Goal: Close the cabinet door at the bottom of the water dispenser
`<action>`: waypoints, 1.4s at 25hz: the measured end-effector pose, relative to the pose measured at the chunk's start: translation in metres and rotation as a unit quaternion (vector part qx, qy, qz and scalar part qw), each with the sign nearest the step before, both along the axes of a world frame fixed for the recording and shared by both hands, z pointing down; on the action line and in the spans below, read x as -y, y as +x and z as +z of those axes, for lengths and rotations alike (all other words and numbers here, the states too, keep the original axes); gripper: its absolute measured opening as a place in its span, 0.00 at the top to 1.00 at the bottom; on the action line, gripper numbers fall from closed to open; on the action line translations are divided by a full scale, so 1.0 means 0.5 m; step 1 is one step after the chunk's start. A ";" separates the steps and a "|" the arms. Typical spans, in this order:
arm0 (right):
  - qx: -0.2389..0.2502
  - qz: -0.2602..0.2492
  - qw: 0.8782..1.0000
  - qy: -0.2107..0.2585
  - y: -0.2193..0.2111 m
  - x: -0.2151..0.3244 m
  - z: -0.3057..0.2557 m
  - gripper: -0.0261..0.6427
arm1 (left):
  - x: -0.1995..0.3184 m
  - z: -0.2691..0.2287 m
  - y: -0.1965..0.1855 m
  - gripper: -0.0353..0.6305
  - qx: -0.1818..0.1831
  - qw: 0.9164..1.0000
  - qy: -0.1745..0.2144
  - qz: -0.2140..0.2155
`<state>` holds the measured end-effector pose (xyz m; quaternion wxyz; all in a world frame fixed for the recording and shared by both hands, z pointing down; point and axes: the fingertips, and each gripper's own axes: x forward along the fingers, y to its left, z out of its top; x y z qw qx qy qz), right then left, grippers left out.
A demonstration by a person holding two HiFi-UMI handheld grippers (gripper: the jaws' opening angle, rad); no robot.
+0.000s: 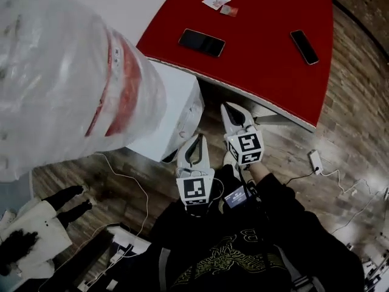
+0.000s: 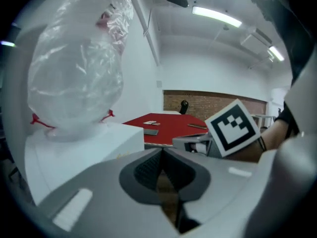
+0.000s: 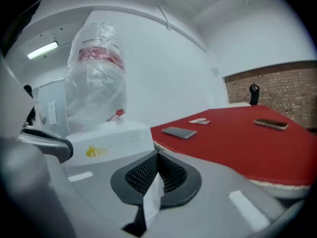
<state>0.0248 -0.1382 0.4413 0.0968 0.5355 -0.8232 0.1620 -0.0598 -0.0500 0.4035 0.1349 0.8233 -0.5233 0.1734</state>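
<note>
The white water dispenser (image 1: 176,99) stands at the left, with a plastic-wrapped bottle (image 1: 61,84) on top. Its bottom cabinet door is hidden below its body in every view. My left gripper (image 1: 196,140) is held up beside the dispenser's front corner, its jaws shut with nothing between them. My right gripper (image 1: 230,107) sits just right of it, near the red table's edge, also shut. In the left gripper view (image 2: 161,155) the dispenser (image 2: 84,148) and bottle (image 2: 74,68) lie ahead on the left. The right gripper view (image 3: 157,156) shows a pale strip in the seam below the pads.
A red table (image 1: 267,66) at the upper right carries two phones (image 1: 202,42) (image 1: 304,47) and small cards (image 1: 217,0). A white charger (image 1: 315,161) and cables lie on the wooden floor. Another person (image 1: 36,224) stands at the lower left.
</note>
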 end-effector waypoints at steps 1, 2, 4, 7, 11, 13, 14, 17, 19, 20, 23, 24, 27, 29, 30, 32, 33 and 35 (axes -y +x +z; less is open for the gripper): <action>-0.009 0.001 1.000 0.020 -0.008 0.016 -0.042 0.96 | 0.014 -0.027 -0.015 0.94 0.002 1.000 0.012 -0.006; -0.017 0.004 0.999 0.040 -0.015 0.029 -0.082 0.96 | 0.027 -0.059 -0.027 0.94 0.010 0.999 0.037 -0.004; -0.019 0.020 0.997 0.074 -0.014 0.032 -0.165 0.96 | 0.035 -0.132 -0.036 0.94 0.035 0.993 0.108 0.018; 0.002 0.043 0.991 0.125 0.003 0.010 -0.307 0.96 | 0.030 -0.250 -0.049 0.94 0.020 0.981 0.195 0.018; 0.002 0.058 0.988 0.144 0.011 -0.018 -0.389 0.96 | 0.037 -0.313 -0.110 0.94 -0.024 0.982 0.182 -0.029; -0.005 0.064 0.988 0.141 0.012 -0.017 -0.403 0.96 | 0.054 -0.342 -0.124 0.94 -0.024 0.980 0.194 -0.031; -0.008 0.069 0.987 0.142 0.012 -0.017 -0.409 0.96 | 0.061 -0.353 -0.127 0.94 -0.024 0.979 0.202 -0.032; -0.011 0.075 0.985 0.154 0.003 -0.020 -0.426 0.96 | 0.078 -0.380 -0.132 0.94 -0.030 0.975 0.218 -0.040; -0.006 0.069 0.985 0.158 -0.010 -0.026 -0.435 0.96 | 0.085 -0.388 -0.138 0.94 -0.030 0.974 0.221 -0.047; -0.001 0.064 0.985 0.158 -0.017 -0.029 -0.439 0.96 | 0.086 -0.392 -0.139 0.94 -0.030 0.972 0.226 -0.049; 0.006 0.045 0.985 0.166 -0.039 -0.036 -0.457 0.96 | 0.085 -0.415 -0.131 0.94 -0.034 0.966 0.253 -0.041; 0.002 0.039 0.985 0.169 -0.046 -0.037 -0.461 0.96 | 0.087 -0.417 -0.131 0.94 -0.037 0.966 0.254 -0.041; -0.018 0.026 0.984 0.174 -0.066 -0.029 -0.464 0.96 | 0.098 -0.414 -0.143 0.94 -0.045 0.968 0.242 -0.049; -0.023 0.026 0.984 0.177 -0.070 -0.025 -0.466 0.96 | 0.102 -0.411 -0.149 0.94 -0.053 0.969 0.237 -0.050; -0.024 0.027 0.983 0.179 -0.070 -0.023 -0.468 0.96 | 0.103 -0.412 -0.151 0.94 -0.059 0.969 0.236 -0.050; -0.020 0.033 0.983 0.182 -0.063 -0.017 -0.471 0.96 | 0.104 -0.416 -0.155 0.94 -0.065 0.968 0.237 -0.051; -0.014 0.037 0.982 0.182 -0.058 -0.014 -0.473 0.96 | 0.106 -0.417 -0.157 0.94 -0.064 0.968 0.238 -0.053; -0.007 0.041 0.982 0.185 -0.051 -0.010 -0.477 0.96 | 0.107 -0.416 -0.162 0.94 -0.056 0.968 0.237 -0.059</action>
